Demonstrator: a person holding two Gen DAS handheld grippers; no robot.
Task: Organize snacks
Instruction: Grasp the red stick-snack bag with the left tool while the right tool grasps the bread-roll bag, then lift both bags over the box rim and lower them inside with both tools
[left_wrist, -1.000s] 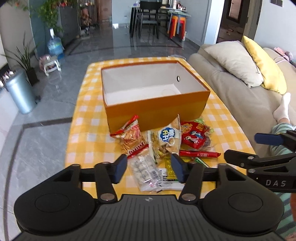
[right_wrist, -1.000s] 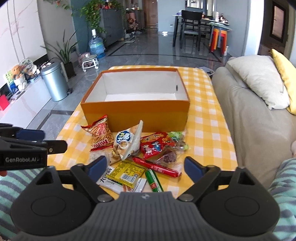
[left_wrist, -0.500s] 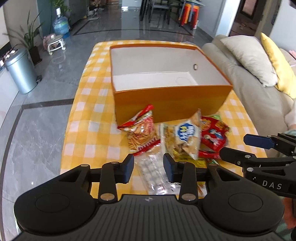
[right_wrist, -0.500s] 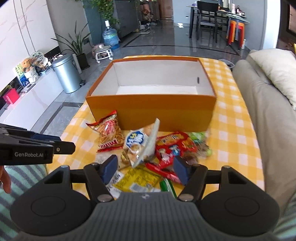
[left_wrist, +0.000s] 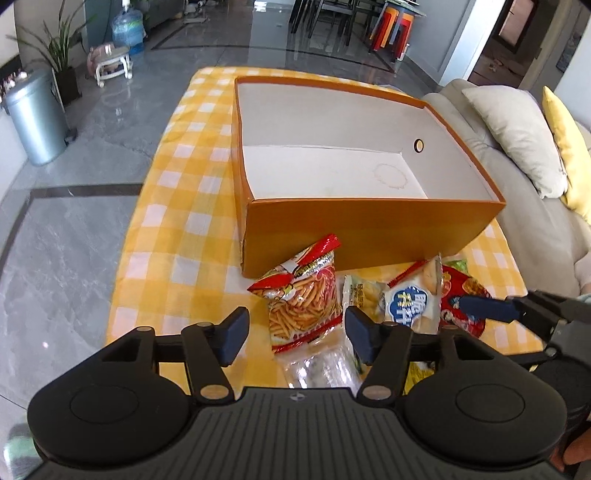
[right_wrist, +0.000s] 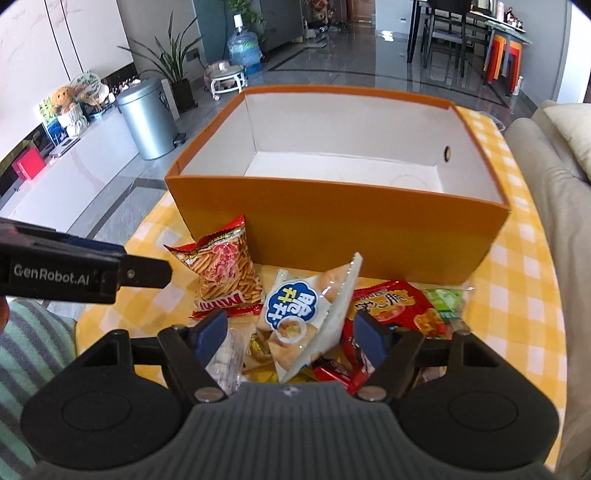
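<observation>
An empty orange box (left_wrist: 369, 201) (right_wrist: 332, 184) stands on the yellow checked tablecloth (left_wrist: 177, 236). A heap of snack packets lies in front of it. My left gripper (left_wrist: 297, 332) hovers low over the red bag of stick snacks (left_wrist: 303, 299). Its jaws are opening, and the bag lies between them untouched. My right gripper (right_wrist: 291, 332) straddles the white bag with a blue label (right_wrist: 303, 314). Its jaws are also opening, clear of the bag. A red packet (right_wrist: 391, 306), a green packet (right_wrist: 443, 299) and a clear bag of white sweets (left_wrist: 321, 369) lie around them.
A beige sofa (left_wrist: 535, 206) with cushions runs along the table's right side. To the left, on the grey floor, stand a metal bin (left_wrist: 37, 122), a water bottle (left_wrist: 127, 31) and a plant. Each gripper's finger shows at the side of the other's view.
Both grippers have come forward and down onto the snack heap, so the box looms larger. The left jaws narrowed and then spread again; the right jaws are narrower than a second ago.
</observation>
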